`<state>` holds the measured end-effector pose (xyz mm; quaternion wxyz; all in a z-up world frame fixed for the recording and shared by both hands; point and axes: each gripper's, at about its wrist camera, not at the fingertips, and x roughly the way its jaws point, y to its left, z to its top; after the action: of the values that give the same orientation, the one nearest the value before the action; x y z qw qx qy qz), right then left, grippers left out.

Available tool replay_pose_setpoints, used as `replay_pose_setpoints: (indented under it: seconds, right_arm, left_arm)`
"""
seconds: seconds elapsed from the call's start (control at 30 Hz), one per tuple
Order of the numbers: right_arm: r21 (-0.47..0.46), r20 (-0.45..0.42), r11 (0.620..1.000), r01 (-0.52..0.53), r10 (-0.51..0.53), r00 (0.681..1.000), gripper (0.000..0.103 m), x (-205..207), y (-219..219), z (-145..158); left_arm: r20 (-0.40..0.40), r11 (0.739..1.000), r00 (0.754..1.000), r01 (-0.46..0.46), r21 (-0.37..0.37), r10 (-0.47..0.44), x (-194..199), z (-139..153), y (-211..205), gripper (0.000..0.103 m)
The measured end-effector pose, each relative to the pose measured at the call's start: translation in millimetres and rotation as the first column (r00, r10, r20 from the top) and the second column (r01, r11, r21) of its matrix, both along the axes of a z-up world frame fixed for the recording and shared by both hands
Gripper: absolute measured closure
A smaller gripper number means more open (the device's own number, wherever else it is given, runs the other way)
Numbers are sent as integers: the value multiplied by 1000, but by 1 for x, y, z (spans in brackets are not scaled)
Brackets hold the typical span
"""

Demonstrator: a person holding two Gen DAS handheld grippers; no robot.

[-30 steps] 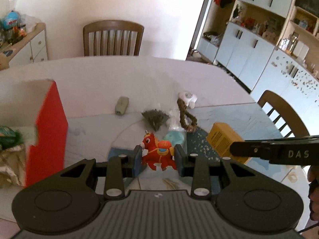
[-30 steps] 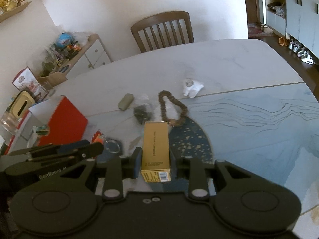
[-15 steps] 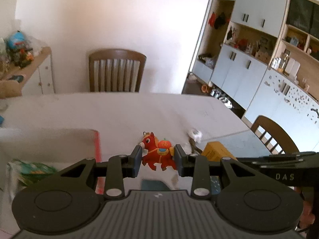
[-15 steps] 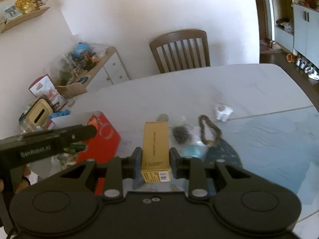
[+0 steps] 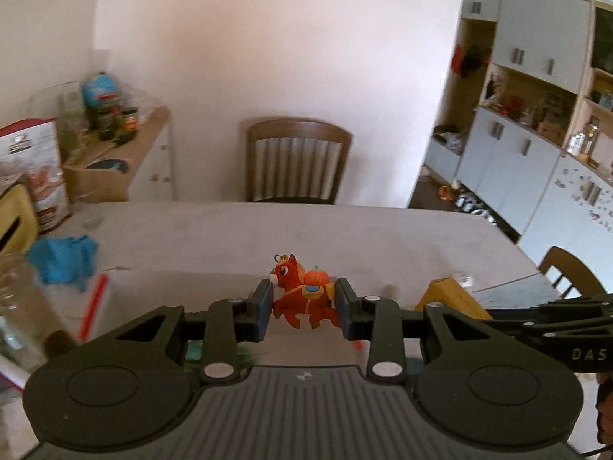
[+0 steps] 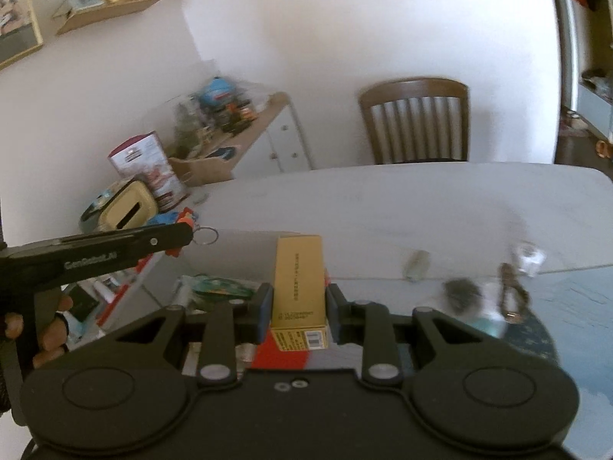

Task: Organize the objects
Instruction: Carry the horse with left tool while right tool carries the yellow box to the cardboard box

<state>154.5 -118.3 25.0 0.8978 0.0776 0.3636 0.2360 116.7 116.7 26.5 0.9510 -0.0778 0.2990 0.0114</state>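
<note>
Two grippers, one item each. My left gripper (image 5: 303, 303) is clamped on one red toy horse (image 5: 302, 294), held clear above the tabletop (image 5: 268, 230), its head pointing left, body lengthwise across the pads. My right gripper (image 6: 299, 306) is clamped on one yellow box (image 6: 299, 281), long axis running away from me, barcode end nearest. Beyond lie a blurred bead string (image 6: 511, 293) and dark lump (image 6: 461, 291); red-walled box (image 6: 126, 287) partly hidden.

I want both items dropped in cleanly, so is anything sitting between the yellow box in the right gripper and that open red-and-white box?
Nothing visible blocks it. The right gripper holds the yellow box over the red-and-white box, which already holds packets; the left gripper hovers beside.
</note>
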Motion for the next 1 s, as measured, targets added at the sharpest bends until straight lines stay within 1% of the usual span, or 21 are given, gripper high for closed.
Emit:
replay_pose_setpoints:
  seconds: [0.2,0.3,0.5,0.67,0.77,0.87,1.0]
  right_arm:
    - [-27,-14,998,-58,57,998,75,11,50,-7]
    - [-54,-27,995,-81,80,996,75,17,72,-14]
    - [-147,-59,983,-107,99,993,75,33,110,-41]
    - [-223,-79,967,-126,111,991,75,41,132,-63]
    - [-280,-82,950,-140,122,989,75,43,144,-76]
    - [-345,-70,925,-158,143,987,75,42,153,-86]
    - [-424,-55,881,-212,208,976,75,37,166,-96]
  left_arm:
    - [-51,999,997,-49,20,50,-6,-19,36,69]
    - [-87,998,994,-61,14,62,-7,-31,50,69]
    - [-135,999,990,-49,17,51,0,-53,63,69]
    - [-163,1000,987,-12,12,14,13,-68,68,69]
    - [-188,1000,982,16,22,-12,17,-79,68,69]
    - [-213,999,976,47,26,-40,20,-89,67,69]
    - [-249,996,966,80,30,-70,24,-102,64,69]
